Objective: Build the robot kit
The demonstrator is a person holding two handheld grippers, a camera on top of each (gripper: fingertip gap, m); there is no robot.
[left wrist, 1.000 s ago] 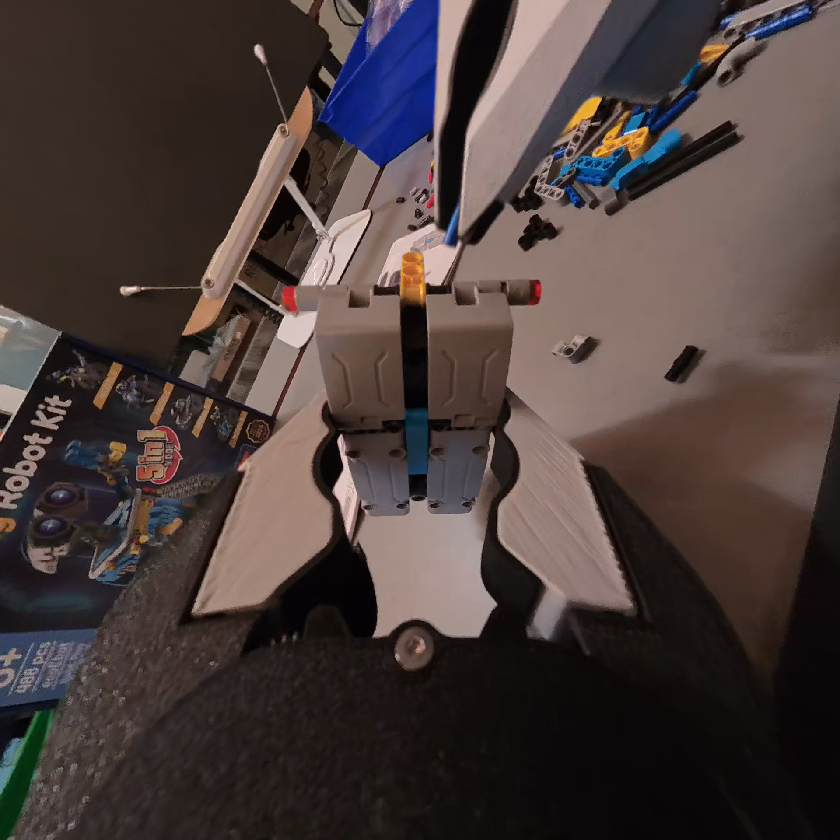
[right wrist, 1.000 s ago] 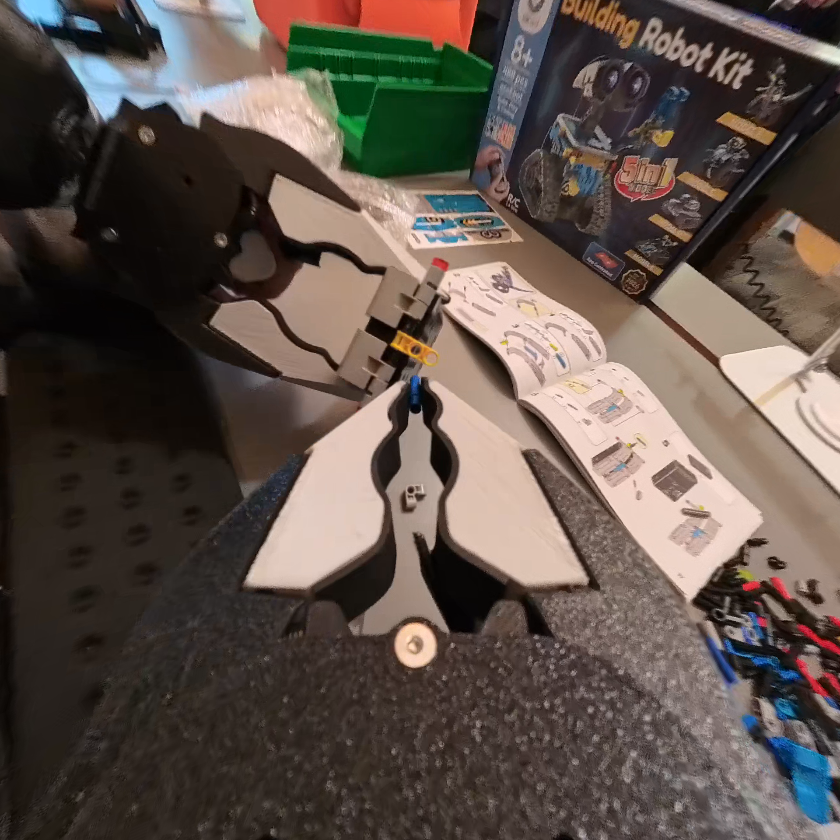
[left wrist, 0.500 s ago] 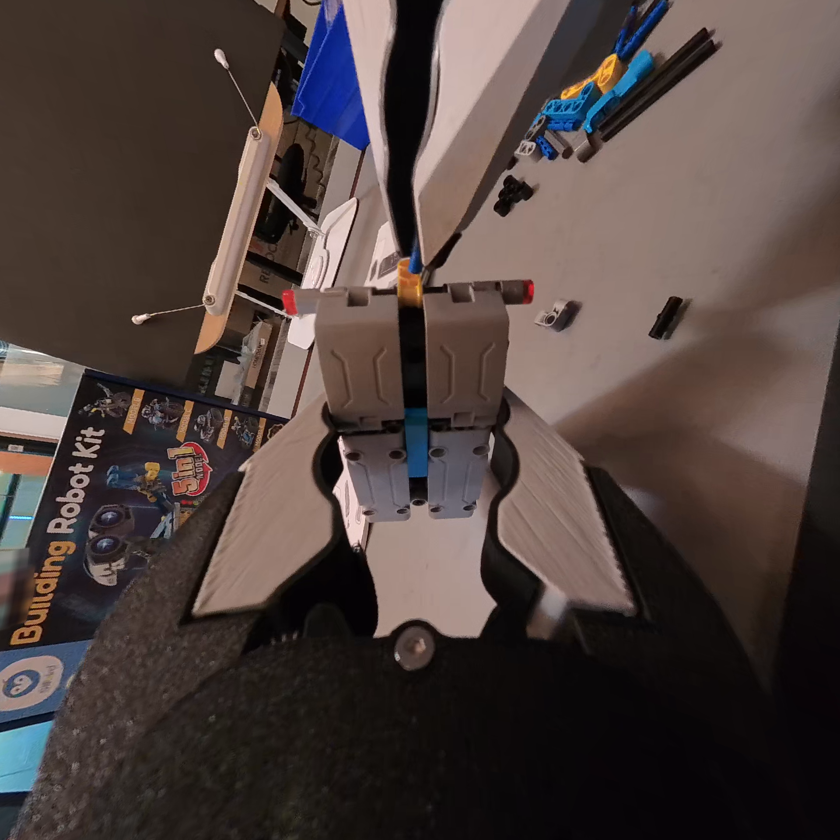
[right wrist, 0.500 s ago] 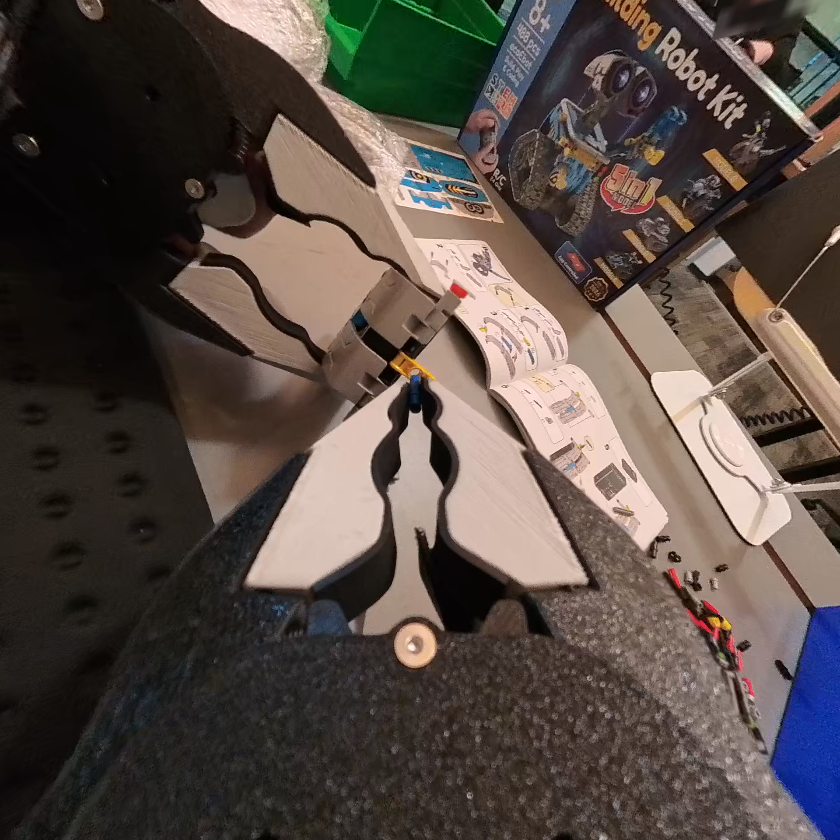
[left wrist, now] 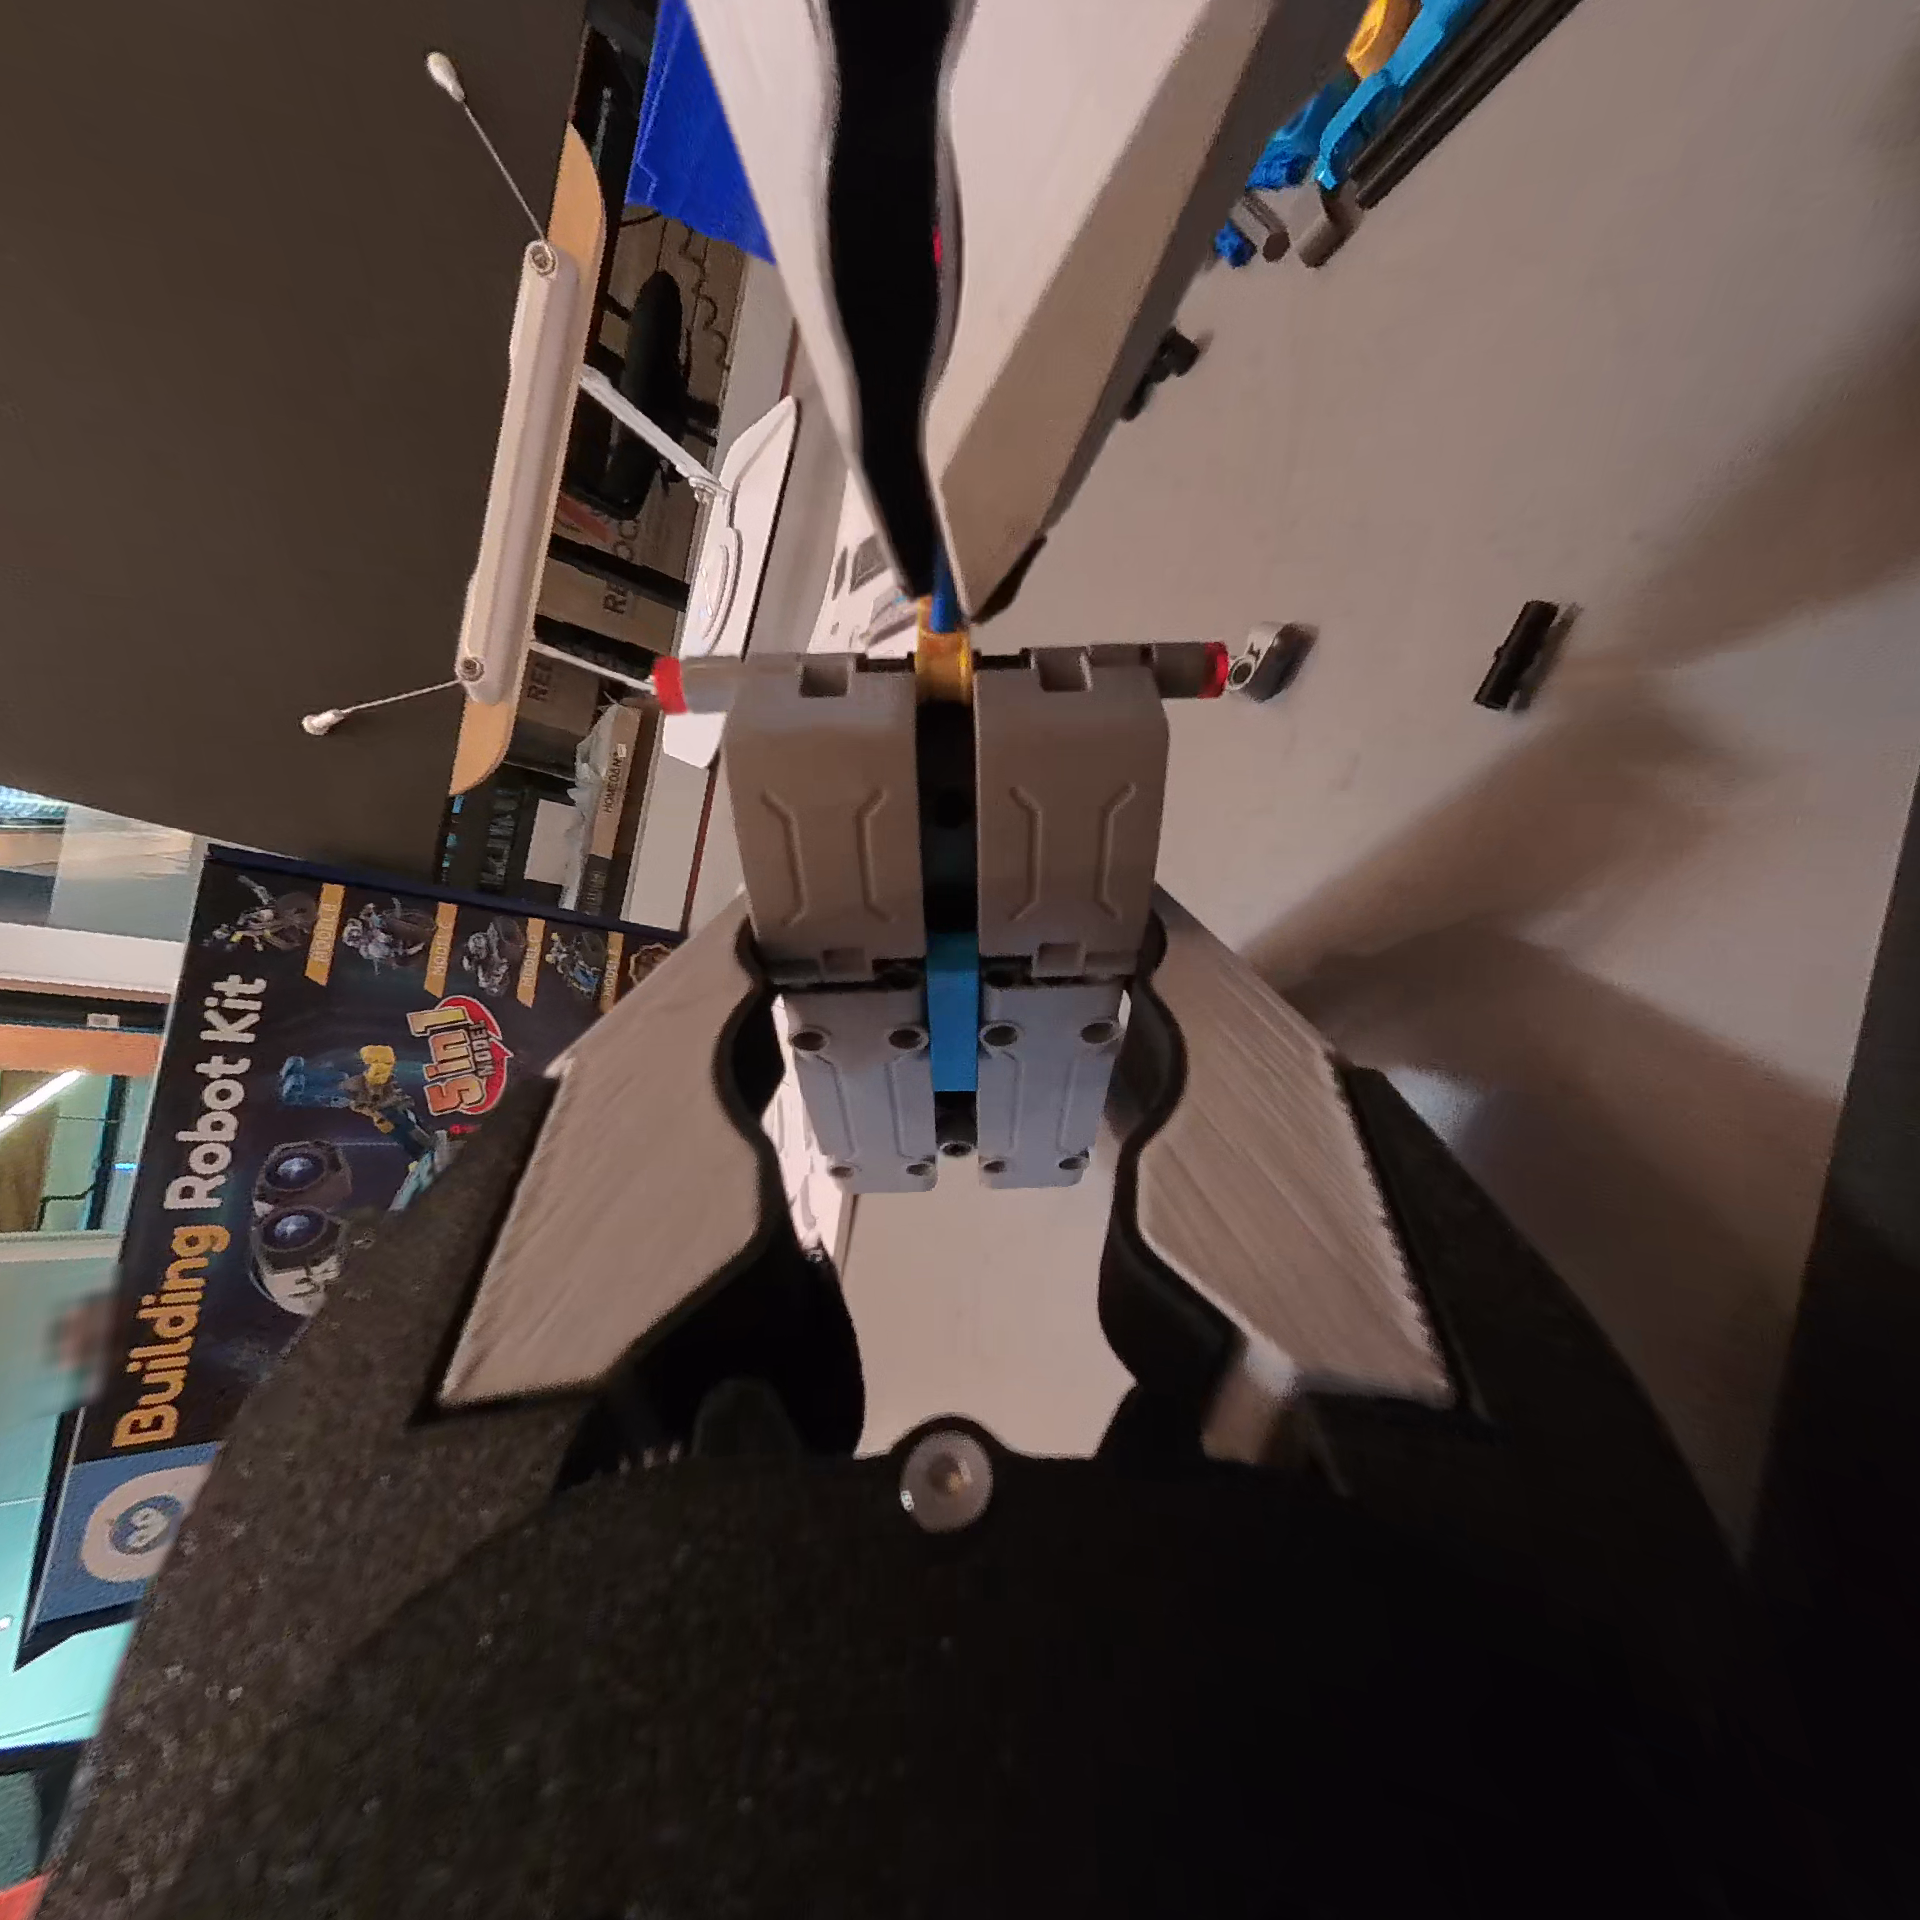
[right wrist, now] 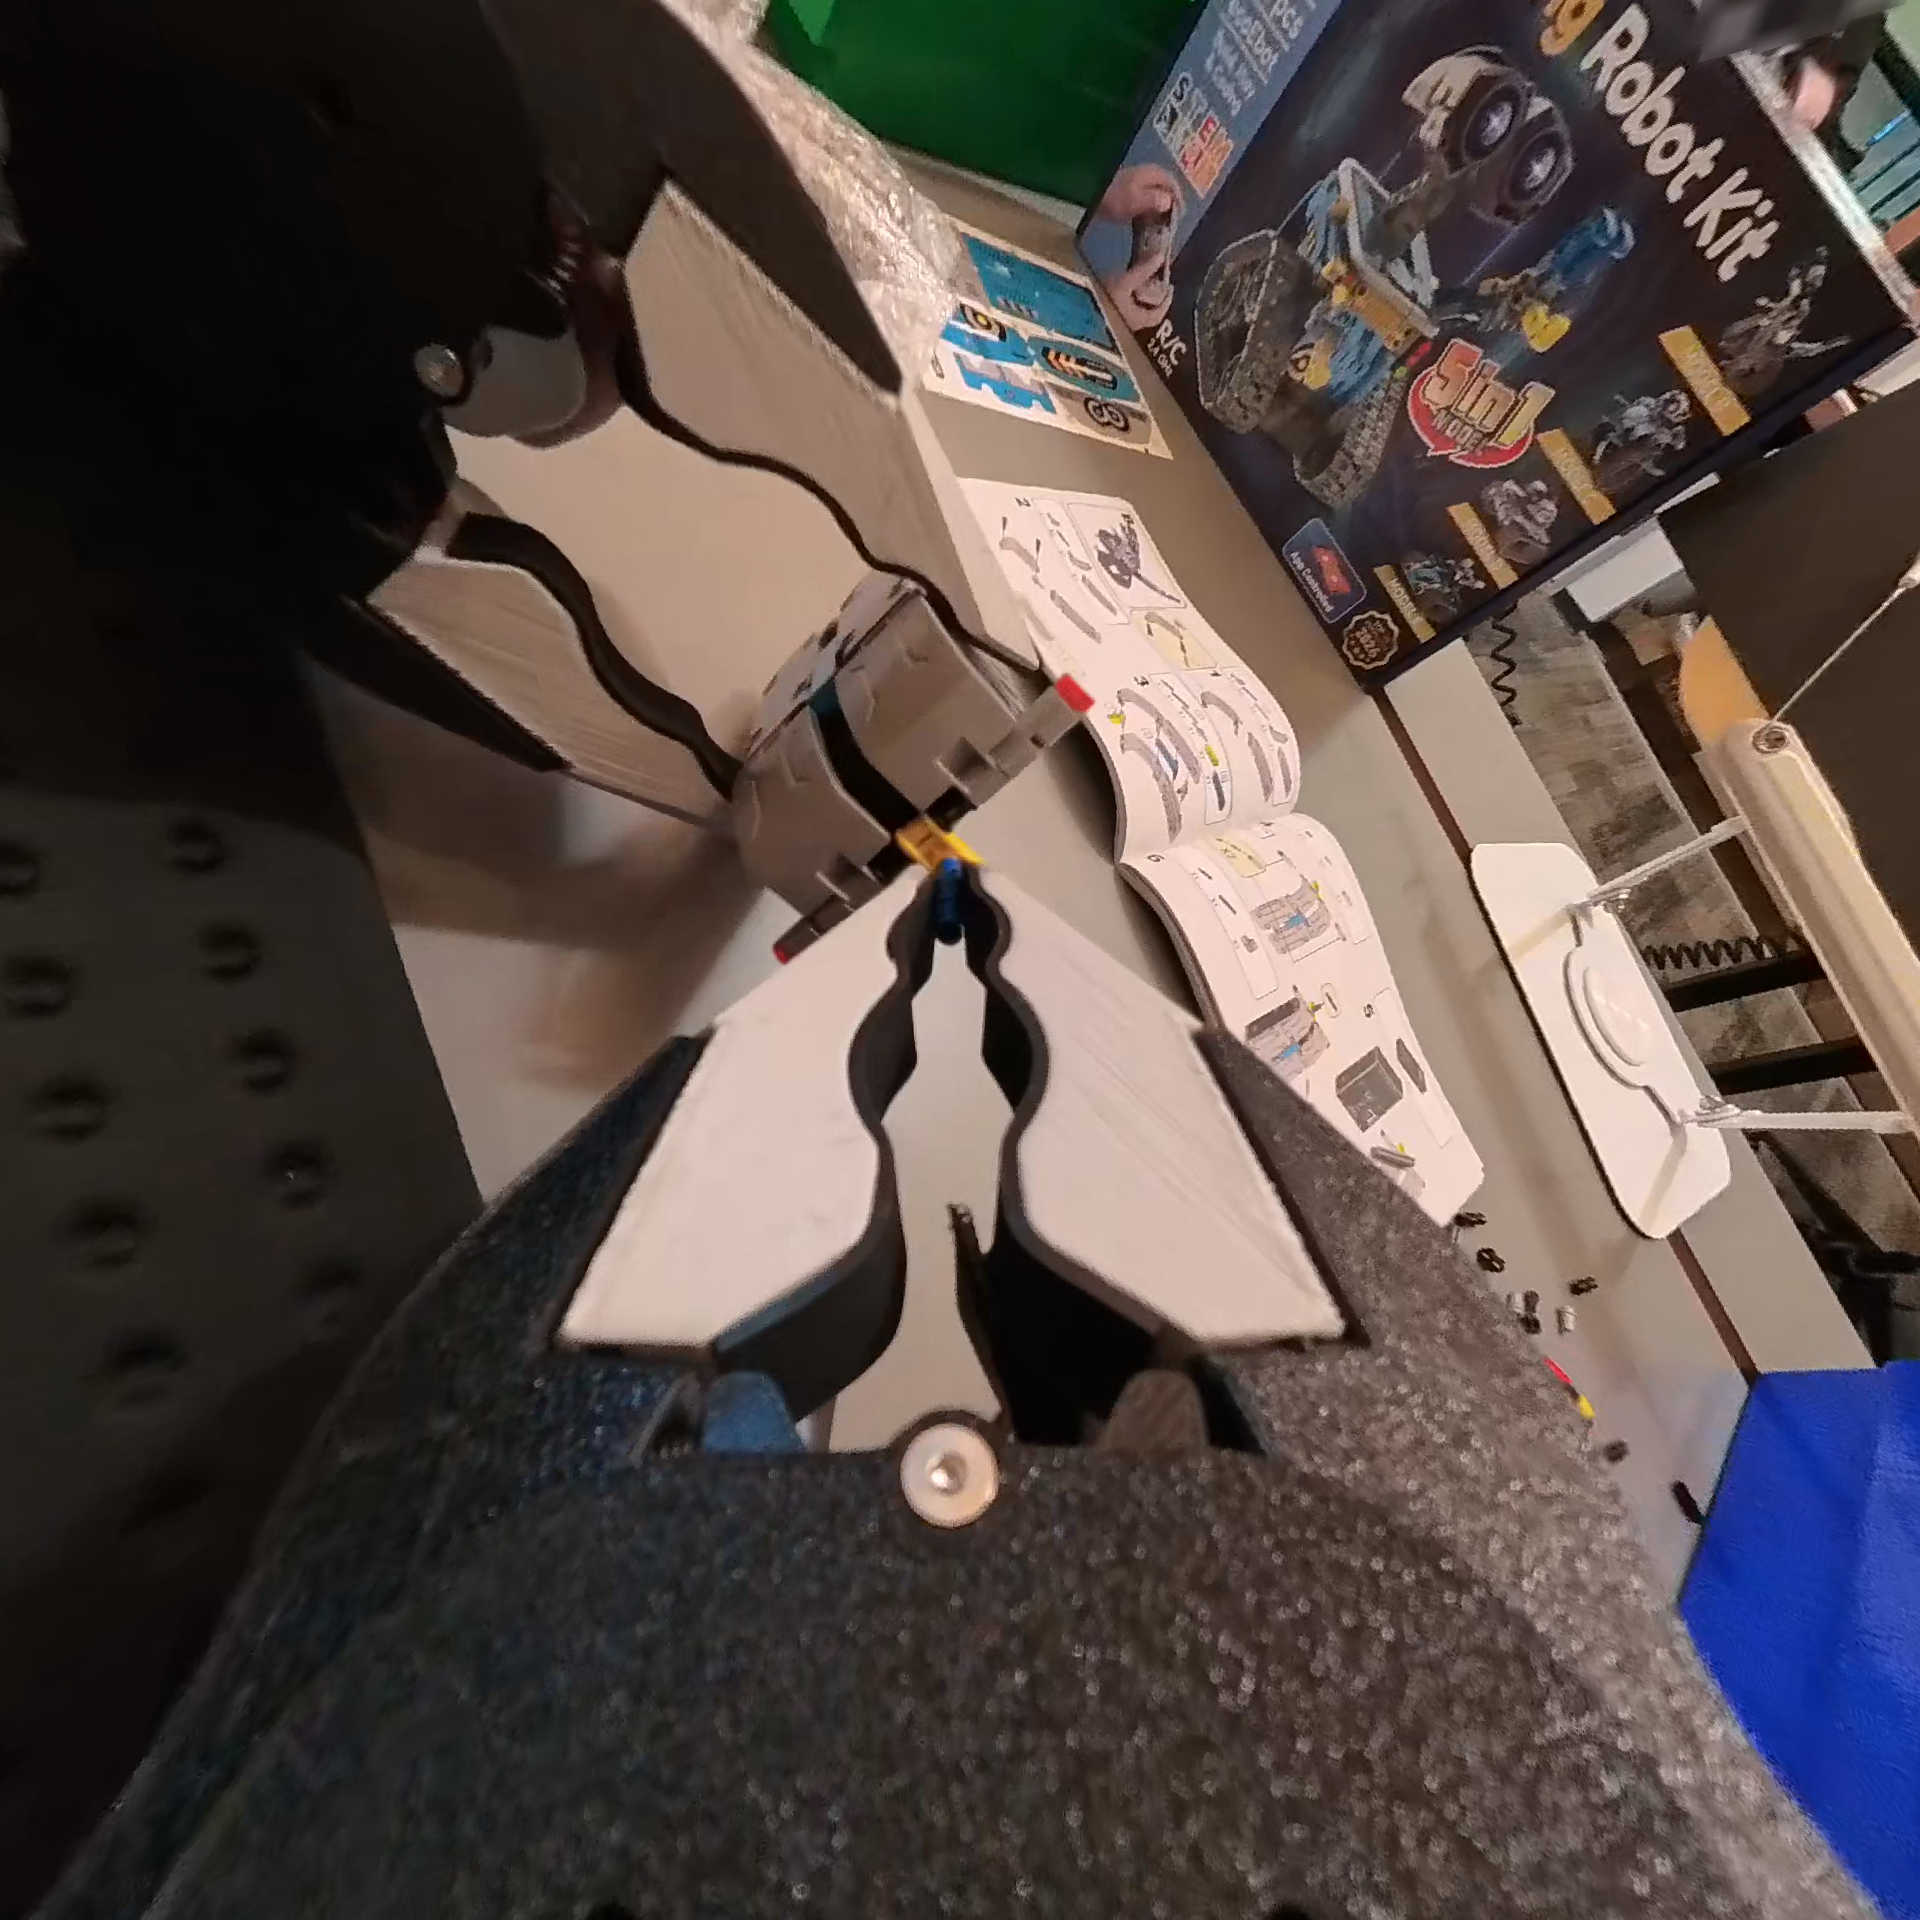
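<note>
My left gripper (left wrist: 948,940) is shut on a grey block assembly (left wrist: 945,831) with a black middle, a blue strip, red-tipped axle ends and a yellow piece (left wrist: 943,657) at its far end. My right gripper (right wrist: 948,894) is shut on a small blue pin (right wrist: 947,900), whose tip meets the yellow piece (right wrist: 928,837) of the assembly (right wrist: 883,743). In the left wrist view the right gripper (left wrist: 940,603) comes down from above with the blue pin (left wrist: 943,608) touching the yellow piece. Both are held above the grey table (left wrist: 1558,468).
An open instruction booklet (right wrist: 1236,831), a sticker sheet (right wrist: 1039,364) and the kit box (right wrist: 1507,260) lie beyond. Loose parts (left wrist: 1320,156) are scattered on the table, with a small grey piece (left wrist: 1270,657) and a black pin (left wrist: 1522,655) near. A blue bin (right wrist: 1808,1621) is at the right. The left gripper's tips are roughly 5 cm from the right gripper's.
The right gripper with the blue pin has moved closer until the pin meets the yellow piece. Both grippers have tilted, and the left keeps its hold on the assembly.
</note>
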